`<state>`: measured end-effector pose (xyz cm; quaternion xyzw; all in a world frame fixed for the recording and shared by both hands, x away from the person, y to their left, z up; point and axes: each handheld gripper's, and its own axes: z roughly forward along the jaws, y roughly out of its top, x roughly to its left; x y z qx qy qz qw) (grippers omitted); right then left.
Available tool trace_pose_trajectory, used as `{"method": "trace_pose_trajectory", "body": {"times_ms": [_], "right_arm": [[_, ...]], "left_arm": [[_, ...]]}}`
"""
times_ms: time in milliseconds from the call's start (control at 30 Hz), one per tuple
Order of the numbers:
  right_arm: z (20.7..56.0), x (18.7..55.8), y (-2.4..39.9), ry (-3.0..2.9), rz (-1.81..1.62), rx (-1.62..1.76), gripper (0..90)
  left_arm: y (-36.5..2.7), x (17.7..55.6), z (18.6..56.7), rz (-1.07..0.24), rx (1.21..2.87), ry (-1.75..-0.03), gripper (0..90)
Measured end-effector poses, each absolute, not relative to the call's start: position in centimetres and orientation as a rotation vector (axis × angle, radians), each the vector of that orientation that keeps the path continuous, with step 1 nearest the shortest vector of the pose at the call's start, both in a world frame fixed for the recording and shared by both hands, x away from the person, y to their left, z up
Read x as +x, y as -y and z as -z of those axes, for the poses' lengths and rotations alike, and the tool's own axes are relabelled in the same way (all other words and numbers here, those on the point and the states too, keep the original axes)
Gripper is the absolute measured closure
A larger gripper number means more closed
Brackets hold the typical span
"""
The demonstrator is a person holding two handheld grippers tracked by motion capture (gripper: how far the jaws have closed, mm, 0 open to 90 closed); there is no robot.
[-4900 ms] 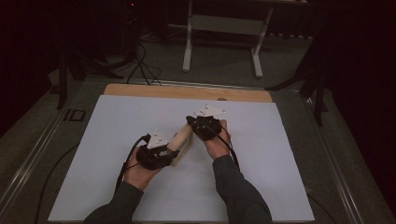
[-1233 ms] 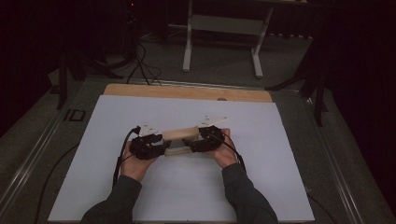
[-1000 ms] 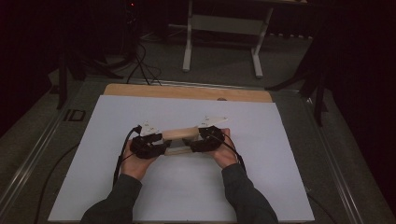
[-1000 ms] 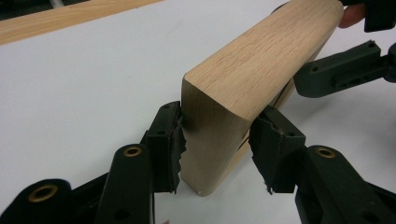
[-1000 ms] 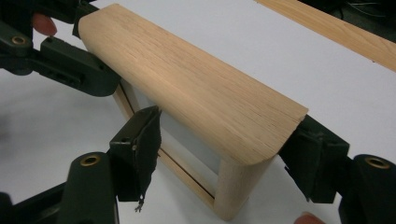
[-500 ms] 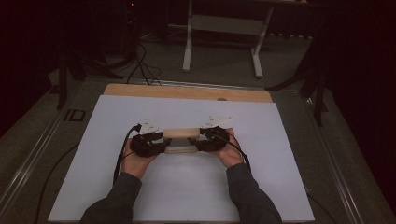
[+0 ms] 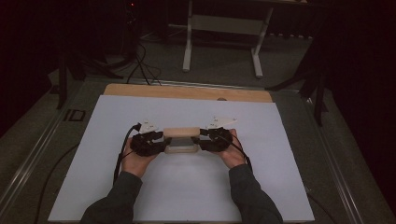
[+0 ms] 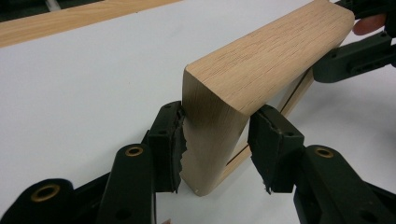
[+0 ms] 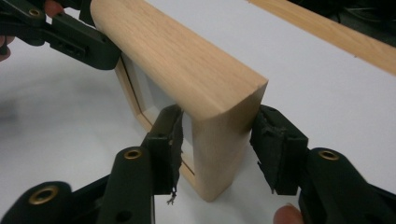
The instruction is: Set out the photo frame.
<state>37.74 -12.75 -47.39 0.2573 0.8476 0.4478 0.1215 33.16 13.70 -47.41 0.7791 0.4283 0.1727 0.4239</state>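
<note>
The white sheet covers most of the table, and there is lots of bare room on every side of the hands. A strip of wood edge runs along the far side, well apart from the work. The wood frame stands on its edge near the middle of the sheet, with one gripper at each end. The left gripper has its jaws on both sides of the frame's left end; the pads press on the wood there, so it holds the frame. The right gripper has the right end between its jaws. Its jaws have just been closing, and the far pad looks to be touching the wood, but a thin gap shows by the near pad, so I cannot tell if it grips yet. In the high view the left gripper and right gripper face each other across the frame. Past the table stands a white stand on the dark floor, and cables lie there too, far from the hands. Nothing on the sheet stands in the way.
</note>
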Motion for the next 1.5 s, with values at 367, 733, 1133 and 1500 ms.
{"method": "trace_pose_trajectory", "body": {"times_ms": [367, 733, 1133, 1500], "right_arm": [[47.1, 37.8, 12.1, -2.472, -1.290, 0.760, 54.3], [47.2, 38.1, 10.7, -2.466, -1.303, 0.796, 54.3], [47.1, 38.4, 10.4, -2.464, -1.308, 0.847, 55.6], [46.7, 38.5, 11.3, -2.436, -1.300, 0.851, 56.6]], "left_arm": [[-13.9, 33.5, 47.2, -0.461, 1.966, -1.072, 55.5], [-15.1, 33.7, 46.9, -0.468, 1.950, -1.095, 55.2], [-15.7, 34.7, 47.2, -0.423, 1.887, -1.134, 61.1], [-15.7, 35.7, 47.9, -0.371, 1.873, -1.118, 50.5]]}}
